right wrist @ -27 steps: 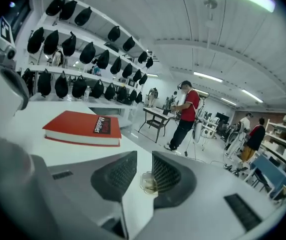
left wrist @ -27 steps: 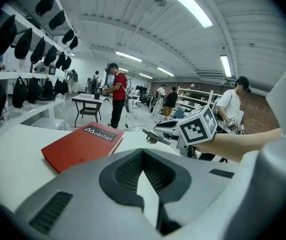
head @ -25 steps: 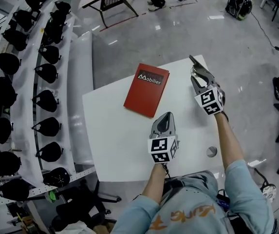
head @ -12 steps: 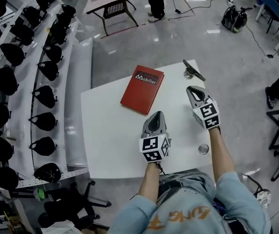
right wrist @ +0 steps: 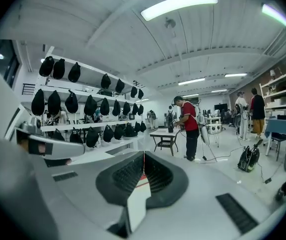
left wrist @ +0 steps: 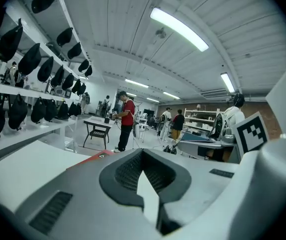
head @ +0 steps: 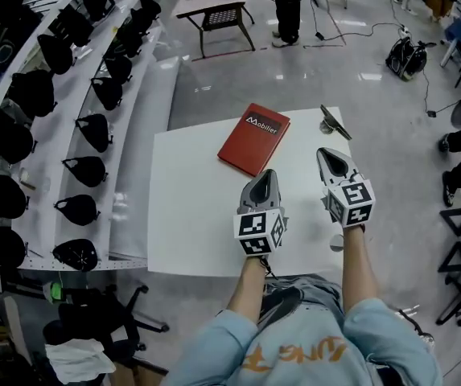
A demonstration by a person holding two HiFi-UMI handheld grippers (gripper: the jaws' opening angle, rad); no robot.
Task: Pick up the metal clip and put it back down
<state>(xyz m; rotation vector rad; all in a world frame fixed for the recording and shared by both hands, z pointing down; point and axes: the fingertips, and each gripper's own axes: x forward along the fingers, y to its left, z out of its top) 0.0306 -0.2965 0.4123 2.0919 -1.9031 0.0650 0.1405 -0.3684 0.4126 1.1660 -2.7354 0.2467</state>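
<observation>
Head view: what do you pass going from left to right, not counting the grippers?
Black bags → red book → metal clip → backpack on the floor.

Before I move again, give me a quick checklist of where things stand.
1. Is the clip down on the table? Ok, near the far right corner.
2. Are the right tongs empty? Ok, shut on nothing.
3. Are the left tongs empty? Ok, shut on nothing.
4. Are the right tongs clear of the clip? Ok, a gap shows.
5. Is the book apart from the clip? Ok.
6. Is the clip lying flat? Cannot tell.
</observation>
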